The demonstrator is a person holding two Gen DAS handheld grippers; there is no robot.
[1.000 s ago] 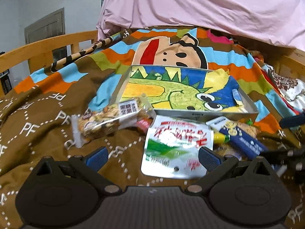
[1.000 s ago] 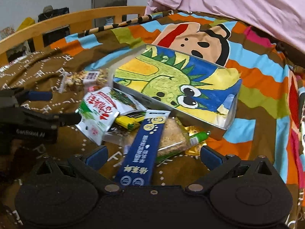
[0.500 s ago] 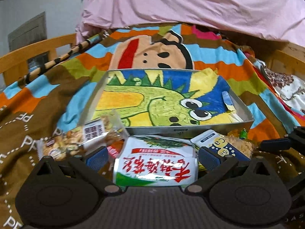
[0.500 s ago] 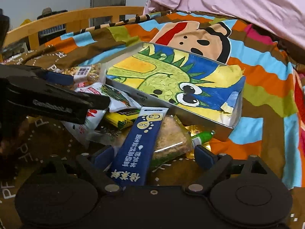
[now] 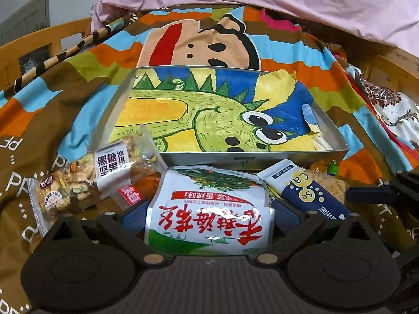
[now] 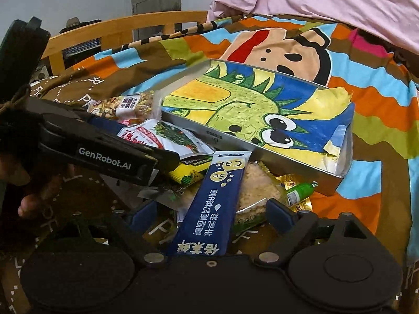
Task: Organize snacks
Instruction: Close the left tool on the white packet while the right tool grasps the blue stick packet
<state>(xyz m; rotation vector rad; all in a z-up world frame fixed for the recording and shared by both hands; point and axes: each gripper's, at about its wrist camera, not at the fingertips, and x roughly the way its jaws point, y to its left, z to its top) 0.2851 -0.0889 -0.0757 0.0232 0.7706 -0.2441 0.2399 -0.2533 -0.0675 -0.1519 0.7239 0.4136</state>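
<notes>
The tray [image 5: 337, 154] has dull grey metal walls and a painted paper lining. The white pouch [image 5: 209, 217] is glossy foil; the blue sachet [image 6: 212, 206] is smooth, satiny plastic. The blanket [image 5: 39, 99] is soft matt cloth, and the bed rail [image 6: 117, 26] is varnished wood.

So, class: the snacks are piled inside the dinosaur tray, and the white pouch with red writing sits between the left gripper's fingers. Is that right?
Not quite. The snacks lie on the blanket in front of the dinosaur tray, not inside it, as the left wrist view shows. The white pouch does sit between the left gripper's fingers.
</notes>
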